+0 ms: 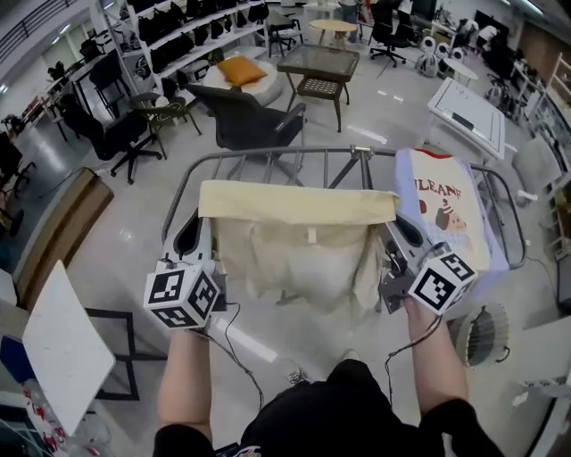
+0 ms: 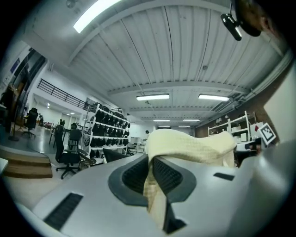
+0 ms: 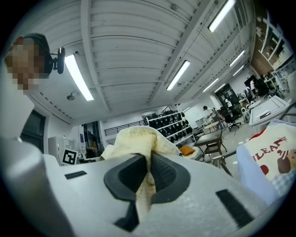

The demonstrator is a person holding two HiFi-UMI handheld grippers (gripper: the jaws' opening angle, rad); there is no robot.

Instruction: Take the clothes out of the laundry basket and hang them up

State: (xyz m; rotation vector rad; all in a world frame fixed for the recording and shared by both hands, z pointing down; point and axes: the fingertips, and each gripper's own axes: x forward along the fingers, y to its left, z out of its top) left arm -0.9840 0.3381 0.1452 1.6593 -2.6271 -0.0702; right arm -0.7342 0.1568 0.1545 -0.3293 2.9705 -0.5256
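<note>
A pale yellow cloth (image 1: 299, 241) hangs stretched between my two grippers in front of the metal drying rack (image 1: 268, 161). My left gripper (image 1: 202, 225) is shut on the cloth's left top corner (image 2: 185, 143). My right gripper (image 1: 391, 228) is shut on its right top corner (image 3: 136, 139). Both grippers point level. A white printed shirt (image 1: 449, 214) lies draped over the rack's right end, and it also shows in the right gripper view as the shirt (image 3: 270, 157). The laundry basket is not in view.
A dark office chair (image 1: 245, 116) and a glass-topped table (image 1: 319, 64) stand beyond the rack. A small fan (image 1: 482, 337) sits on the floor at the right. A white board (image 1: 67, 348) lies at the lower left. Shelves of dark bags (image 1: 192, 27) line the back.
</note>
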